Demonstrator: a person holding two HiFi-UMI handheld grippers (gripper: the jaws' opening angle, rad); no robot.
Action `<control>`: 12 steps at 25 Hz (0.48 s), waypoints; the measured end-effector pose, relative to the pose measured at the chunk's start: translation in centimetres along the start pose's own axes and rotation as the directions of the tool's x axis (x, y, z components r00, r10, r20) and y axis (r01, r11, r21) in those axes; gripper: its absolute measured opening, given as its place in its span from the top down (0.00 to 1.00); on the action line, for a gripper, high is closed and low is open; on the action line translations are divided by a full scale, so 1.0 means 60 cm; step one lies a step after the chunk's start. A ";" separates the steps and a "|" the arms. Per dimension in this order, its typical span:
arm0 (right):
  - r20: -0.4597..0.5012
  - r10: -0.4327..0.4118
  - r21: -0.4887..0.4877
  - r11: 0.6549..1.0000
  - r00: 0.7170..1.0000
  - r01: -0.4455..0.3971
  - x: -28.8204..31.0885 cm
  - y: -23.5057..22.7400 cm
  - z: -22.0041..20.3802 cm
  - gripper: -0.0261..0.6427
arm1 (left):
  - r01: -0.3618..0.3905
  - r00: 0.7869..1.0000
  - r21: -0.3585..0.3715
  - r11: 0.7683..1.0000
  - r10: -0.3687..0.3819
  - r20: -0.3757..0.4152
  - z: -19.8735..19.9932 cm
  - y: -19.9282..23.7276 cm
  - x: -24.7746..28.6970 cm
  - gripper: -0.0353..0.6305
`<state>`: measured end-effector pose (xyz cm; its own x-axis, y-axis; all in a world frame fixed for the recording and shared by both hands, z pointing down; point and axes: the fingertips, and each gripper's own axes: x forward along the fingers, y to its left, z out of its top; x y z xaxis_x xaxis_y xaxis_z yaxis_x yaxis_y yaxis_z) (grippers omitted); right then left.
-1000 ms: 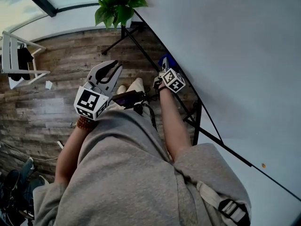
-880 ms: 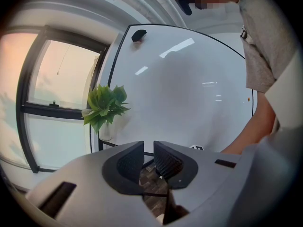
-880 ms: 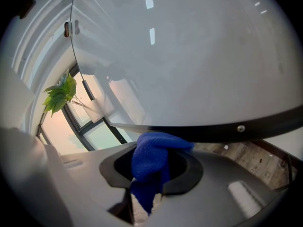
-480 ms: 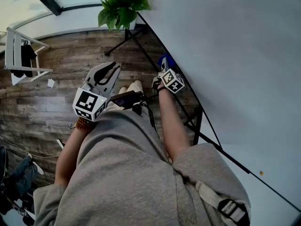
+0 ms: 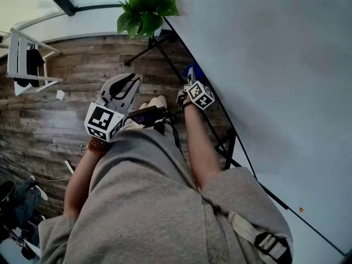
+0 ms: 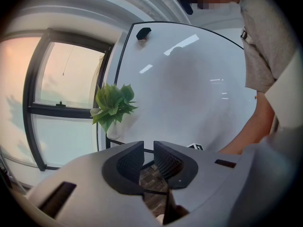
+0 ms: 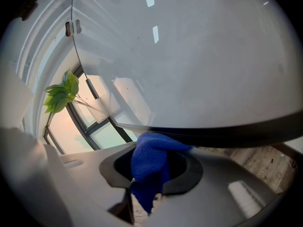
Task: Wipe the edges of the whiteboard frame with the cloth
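Note:
The whiteboard [image 5: 275, 65] fills the right of the head view, its dark frame running diagonally down to the right. My right gripper [image 5: 191, 77] is at the frame's lower edge, shut on a blue cloth [image 5: 191, 69]. In the right gripper view the cloth [image 7: 149, 162] bunches between the jaws and touches the dark frame [image 7: 236, 132] just above them. My left gripper [image 5: 133, 78] hangs over the wooden floor, left of the board and away from it. In its own view the left gripper [image 6: 148, 151] has its jaws nearly together and holds nothing.
A potted green plant [image 5: 146, 10] stands by the board's far corner. Black stand legs [image 5: 228, 142] reach out under the board near my right arm. A white rack [image 5: 27, 62] stands at the far left on the wood floor [image 5: 55, 120]. An eraser [image 6: 143, 32] sticks to the board.
The right gripper with the cloth has shifted slightly up along the frame's edge. The left gripper has barely moved. The view has drifted a little.

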<state>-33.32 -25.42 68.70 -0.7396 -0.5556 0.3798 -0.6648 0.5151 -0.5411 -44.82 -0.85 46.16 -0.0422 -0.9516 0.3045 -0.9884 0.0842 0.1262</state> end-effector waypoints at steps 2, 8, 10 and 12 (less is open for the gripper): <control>-0.004 0.009 -0.001 1.000 1.000 -0.009 0.009 0.004 -0.001 0.77 | -0.011 1.000 -0.004 1.000 0.011 0.001 0.000 0.006 0.001 0.85; -0.018 0.031 -0.001 1.000 0.999 -0.031 0.032 0.017 -0.003 0.77 | -0.027 1.000 -0.013 1.000 0.027 -0.011 -0.004 0.020 0.007 0.85; -0.012 0.033 0.021 0.999 0.999 -0.033 0.034 0.020 -0.002 0.77 | -0.034 0.999 -0.015 0.999 0.034 -0.015 -0.005 0.023 0.006 0.85; -0.006 0.037 0.036 0.999 0.999 -0.037 0.039 0.024 -0.001 0.77 | -0.041 0.999 -0.020 0.999 0.041 -0.017 -0.004 0.027 0.008 0.85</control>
<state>-36.02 -25.96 68.88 -0.7643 -0.5324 0.3638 -0.6328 0.5110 -0.5817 -46.42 -1.08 46.74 -0.0801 -0.9423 0.3251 -0.9827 0.1293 0.1325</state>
